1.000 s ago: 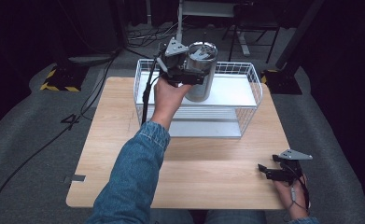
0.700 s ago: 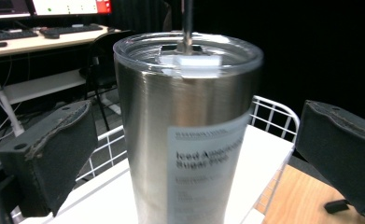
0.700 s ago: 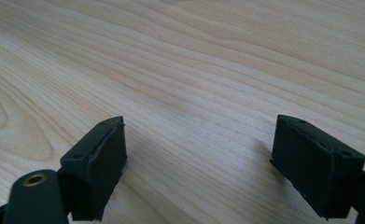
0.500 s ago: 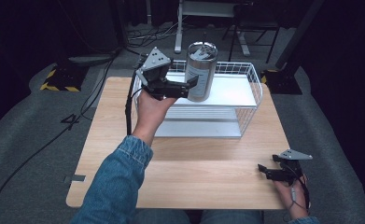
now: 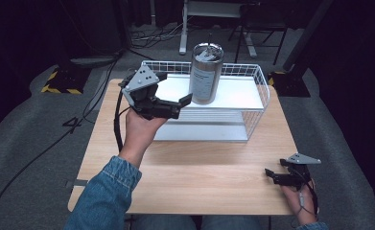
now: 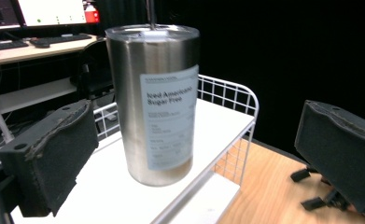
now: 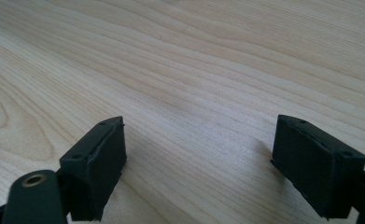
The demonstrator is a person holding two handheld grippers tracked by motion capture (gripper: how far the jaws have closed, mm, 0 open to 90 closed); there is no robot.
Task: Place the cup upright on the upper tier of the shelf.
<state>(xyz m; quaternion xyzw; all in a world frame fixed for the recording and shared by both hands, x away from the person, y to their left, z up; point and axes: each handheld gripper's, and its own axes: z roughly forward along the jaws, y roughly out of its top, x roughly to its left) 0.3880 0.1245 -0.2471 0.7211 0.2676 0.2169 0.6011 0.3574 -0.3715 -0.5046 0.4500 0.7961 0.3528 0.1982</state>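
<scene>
High view: a person sits at a wooden table (image 5: pixel 199 177) with 1 gripper in each hand.
Cup: a shiny steel tumbler (image 5: pixel 205 76) stands up straight on the white shelf (image 5: pixel 238 91) inside the wire basket (image 5: pixel 259 76).
Where the cup is: in the back part of the basket, nearer its left end, and the basket sits at the far side of the table.
Cup top: a lid with a thin straw (image 6: pixel 150 11) poking up.
Cup sticker: a pale label (image 6: pixel 168 121) that says "Iced Americano Sugar Free".
Left gripper (image 5: pixel 174 87): held up in the air just left of the tumbler, pointing at it.
Left jaws: wide apart, holding nothing.
Left gripper view: the tumbler shows in the gap between the 2 black pads (image 6: pixel 54 154), but it is farther off and the pads do not touch it.
Left arm: a blue denim sleeve (image 5: pixel 106 191) comes up from the bottom edge.
Right gripper (image 5: pixel 270 175): low down at the near right corner of the table, well apart from the basket and the tumbler.
Right jaws: a gap shows between them, smaller than the left one, and nothing is in it.
Right gripper view: the 2 black pads (image 7: pixel 98 163) hang close over bare wood.
Cable: a black cable (image 5: pixel 117 120) trails down from the left gripper.
</scene>
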